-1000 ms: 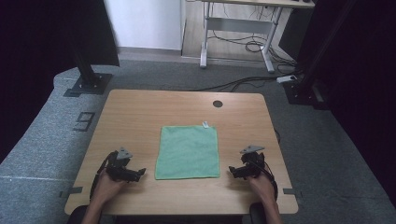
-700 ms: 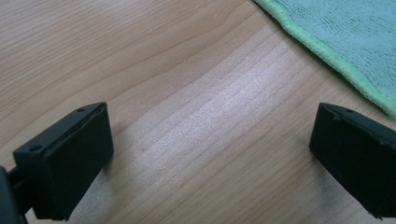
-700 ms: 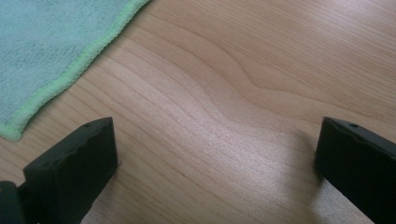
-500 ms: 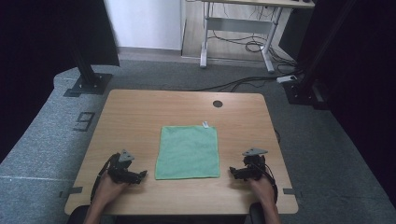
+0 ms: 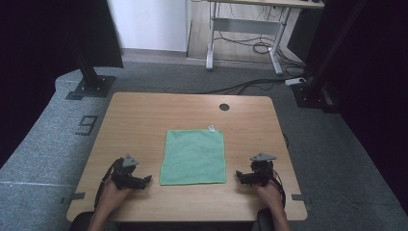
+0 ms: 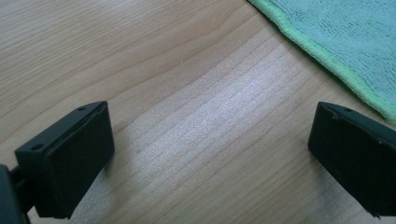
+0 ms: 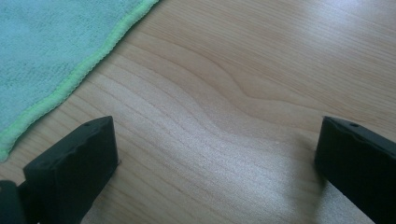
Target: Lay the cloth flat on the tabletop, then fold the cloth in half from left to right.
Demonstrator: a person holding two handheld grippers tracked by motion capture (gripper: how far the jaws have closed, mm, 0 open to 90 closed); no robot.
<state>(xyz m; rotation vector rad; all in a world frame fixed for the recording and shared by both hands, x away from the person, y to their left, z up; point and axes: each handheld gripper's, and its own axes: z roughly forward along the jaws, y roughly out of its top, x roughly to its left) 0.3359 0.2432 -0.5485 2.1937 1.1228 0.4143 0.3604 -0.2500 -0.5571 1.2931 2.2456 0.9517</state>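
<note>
Left tongs [image 5: 146, 180] and right tongs [image 5: 239, 176] both sit low on the wooden surface [image 5: 144, 120] with jaws spread wide and nothing between them, each near a front corner of the green cloth [image 5: 194, 156] lying flat between them at the surface's middle.

We can read one sign: a large dark numeral "9" [image 5: 87, 125] marked on the grey carpeted floor [image 5: 43, 144], just beside the left edge of the light wooden desk [image 5: 144, 115] in the high view. A small white tag [image 5: 211, 128] sits at the far edge of the green square microfibre cloth [image 5: 194, 156], but we cannot make out any print on it. We find no other lettering we can read.
</note>
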